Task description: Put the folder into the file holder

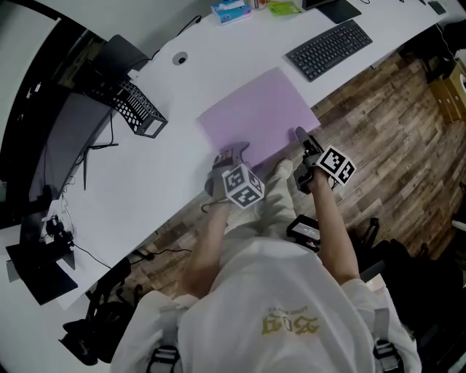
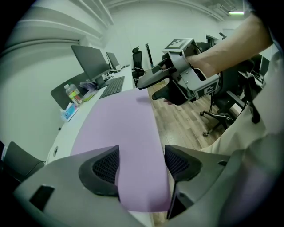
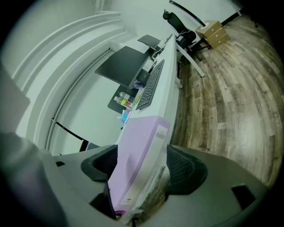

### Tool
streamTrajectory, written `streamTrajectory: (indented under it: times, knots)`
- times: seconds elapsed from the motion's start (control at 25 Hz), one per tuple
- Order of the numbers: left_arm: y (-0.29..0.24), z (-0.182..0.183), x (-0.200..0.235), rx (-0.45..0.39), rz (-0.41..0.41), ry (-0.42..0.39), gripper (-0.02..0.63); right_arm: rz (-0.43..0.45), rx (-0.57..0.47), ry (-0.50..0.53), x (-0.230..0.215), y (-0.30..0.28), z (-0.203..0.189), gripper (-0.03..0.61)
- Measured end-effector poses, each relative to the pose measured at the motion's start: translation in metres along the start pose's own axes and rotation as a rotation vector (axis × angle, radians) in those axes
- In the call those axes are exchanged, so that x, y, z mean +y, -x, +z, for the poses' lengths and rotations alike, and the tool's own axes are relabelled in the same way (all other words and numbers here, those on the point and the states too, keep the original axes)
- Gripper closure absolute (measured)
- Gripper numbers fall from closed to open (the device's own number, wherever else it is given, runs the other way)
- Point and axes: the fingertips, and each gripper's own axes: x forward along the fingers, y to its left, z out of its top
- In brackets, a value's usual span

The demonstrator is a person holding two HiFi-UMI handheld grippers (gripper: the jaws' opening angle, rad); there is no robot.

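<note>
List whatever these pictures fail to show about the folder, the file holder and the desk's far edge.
- File holder contents: head view, too small, mesh walls hide the inside.
- Folder near edge: head view, covered by left tool and right tool.
- Folder label print: right gripper view, too small and blurred.
- Items at the desk far edge: head view, cut off by the top edge.

Bright even overhead light, ceiling lamp [image 2: 236,12] glaring upper right in left gripper view; faint soft shadow on folder [image 2: 120,128]; both gripper views fisheye-bent, corners vignetted dark, nearest foreground soft.
</note>
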Motion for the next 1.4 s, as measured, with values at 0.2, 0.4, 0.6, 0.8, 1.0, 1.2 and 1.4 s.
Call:
streamTrajectory:
  times: [0.2,0.4,0.6,0.8,1.0,1.2,1.4]
  knots:
    - [0.001,-0.001,0.0,-0.014,-0.001,0.018,0.278,0.022,-0.014,-0.023,-0.003,-0.013,0.002,0.239]
    - [0.0,0.0,-0.001,-0.023,-0.004,0.025,0.279,0.032,-0.029,-0.048,-0.008,-0.024,0.001,0.233]
    - [0.0,0.0,0.0,-0.03,-0.005,0.032,0.282,0.048,-0.027,-0.076,-0.012,-0.034,0.0,0.235]
    - [0.0,0.001,-0.001,-0.034,0.0,0.036,0.285,0.065,-0.008,-0.085,-0.014,-0.041,-0.004,0.241]
    - [0.001,-0.001,-0.003,-0.032,0.004,0.039,0.288,0.085,-0.003,-0.097,-0.014,-0.04,-0.008,0.258]
    - [0.0,-0.001,-0.001,-0.032,0.006,0.048,0.29,0.123,0.018,-0.096,-0.009,-0.045,-0.007,0.285]
    - [0.0,-0.001,-0.001,-0.032,0.002,0.052,0.291,0.163,0.016,-0.132,-0.008,-0.046,-0.008,0.307]
